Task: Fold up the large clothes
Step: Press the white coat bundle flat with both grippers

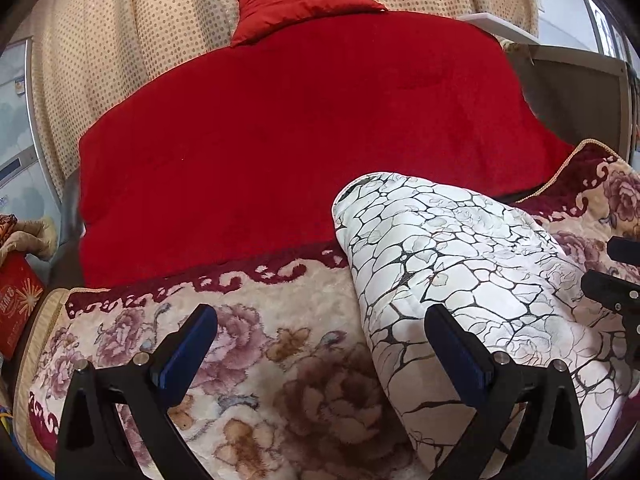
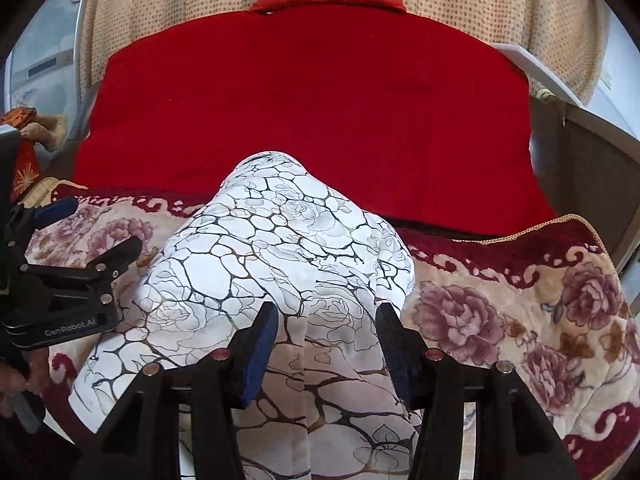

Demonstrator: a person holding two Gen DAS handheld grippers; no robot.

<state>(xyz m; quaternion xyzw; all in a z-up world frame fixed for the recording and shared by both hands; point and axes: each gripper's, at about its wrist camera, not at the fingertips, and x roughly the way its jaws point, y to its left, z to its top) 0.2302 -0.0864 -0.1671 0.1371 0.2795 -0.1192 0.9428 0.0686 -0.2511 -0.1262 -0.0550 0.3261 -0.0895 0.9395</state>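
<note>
A white garment with a black cracked-stone and rose print (image 1: 448,264) lies folded in a long bundle on a floral blanket (image 1: 256,360). It also shows in the right wrist view (image 2: 280,264). My left gripper (image 1: 320,340) is open, just above the blanket, its right finger at the garment's left edge. My right gripper (image 2: 326,332) is open over the garment's near part, with fabric between the fingers but not pinched. The left gripper shows at the left of the right wrist view (image 2: 92,236).
A red quilt (image 1: 288,140) with a red pillow (image 1: 304,4) covers the far half of the bed. A dotted beige curtain (image 1: 120,40) hangs behind. A red box (image 1: 16,304) sits at the left. A grey bed frame (image 2: 600,168) stands at the right.
</note>
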